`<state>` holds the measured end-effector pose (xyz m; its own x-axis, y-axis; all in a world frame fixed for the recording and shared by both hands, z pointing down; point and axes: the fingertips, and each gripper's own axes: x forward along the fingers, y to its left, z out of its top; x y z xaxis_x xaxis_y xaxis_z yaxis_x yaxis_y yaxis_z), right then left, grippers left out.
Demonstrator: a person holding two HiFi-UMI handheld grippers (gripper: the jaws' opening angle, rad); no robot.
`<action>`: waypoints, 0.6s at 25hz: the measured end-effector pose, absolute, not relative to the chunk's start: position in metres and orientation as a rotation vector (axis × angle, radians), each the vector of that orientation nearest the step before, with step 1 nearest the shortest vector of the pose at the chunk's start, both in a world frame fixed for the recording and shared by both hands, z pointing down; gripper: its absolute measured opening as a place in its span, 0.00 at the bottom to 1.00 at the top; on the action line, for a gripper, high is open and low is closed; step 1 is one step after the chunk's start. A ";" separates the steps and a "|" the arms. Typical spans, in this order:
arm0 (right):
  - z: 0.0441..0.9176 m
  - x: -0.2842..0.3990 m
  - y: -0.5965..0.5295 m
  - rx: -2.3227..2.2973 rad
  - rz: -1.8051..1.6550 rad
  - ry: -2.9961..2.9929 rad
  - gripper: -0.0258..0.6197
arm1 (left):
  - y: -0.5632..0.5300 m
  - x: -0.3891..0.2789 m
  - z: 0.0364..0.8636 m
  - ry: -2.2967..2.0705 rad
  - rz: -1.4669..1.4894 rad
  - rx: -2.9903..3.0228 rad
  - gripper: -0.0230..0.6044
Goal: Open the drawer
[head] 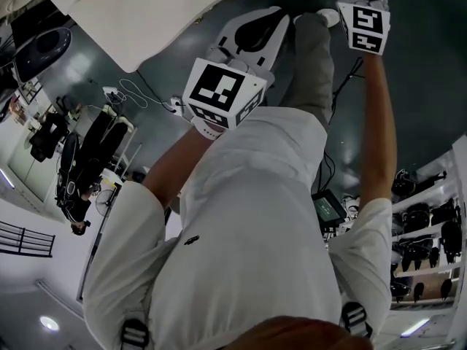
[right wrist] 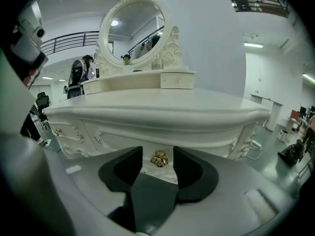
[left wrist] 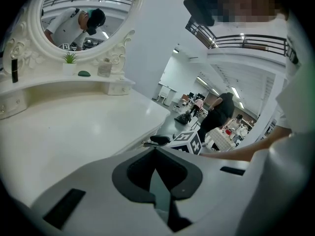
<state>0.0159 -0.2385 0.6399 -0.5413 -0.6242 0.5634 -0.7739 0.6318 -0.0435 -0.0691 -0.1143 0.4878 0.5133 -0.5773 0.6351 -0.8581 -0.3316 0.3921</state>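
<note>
My right gripper (right wrist: 157, 154) has its jaws spread wide with nothing in them. The small gold, knobbly metal knob (right wrist: 159, 158) sits in the middle of the gap ahead, and as far as I can judge the pads are not yet on it. That knob belongs to the white carved wooden drawer (right wrist: 125, 139), which is shut and lies just under the front edge of the white ornate dressing table (right wrist: 162, 104), about midway along it. To do this well, I reckon I should go straight in until my pads flank the knob and stay level with it. The knob is small and lumpy and could slip, so I should close behind its widest part. Then I should pull squarely away from the table front, not upward or sideways, so the drawer does not bind. My left gripper (left wrist: 155, 152) has its jaws together on nothing and hangs near the tabletop's edge, where it is best kept out of the drawer's path. What the drawer holds I cannot see while it is shut. The little white shelf drawer (right wrist: 177, 80) at the end of the raised shelf is shut too. On that shelf, below the oval white-framed mirror (right wrist: 133, 28), stand a small green plant in a white pot (left wrist: 70, 59) and a clear glass jar (left wrist: 104, 69), whose contents I cannot make out.
</note>
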 end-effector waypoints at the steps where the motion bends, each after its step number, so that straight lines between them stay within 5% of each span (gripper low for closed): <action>1: 0.642 0.015 -0.240 1.089 0.392 -2.345 0.36 | -0.115 -0.069 0.488 -1.168 0.506 2.045 0.05; 15: 0.666 0.009 -0.246 0.990 0.262 -2.304 0.25 | -0.110 -0.068 0.489 -1.188 0.519 2.043 0.05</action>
<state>0.0086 -0.2460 0.6663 -0.5342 -0.5903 0.6051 -0.7112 0.7008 0.0558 -0.0683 -0.1101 0.4891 0.4974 -0.5841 0.6414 -0.8675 -0.3284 0.3736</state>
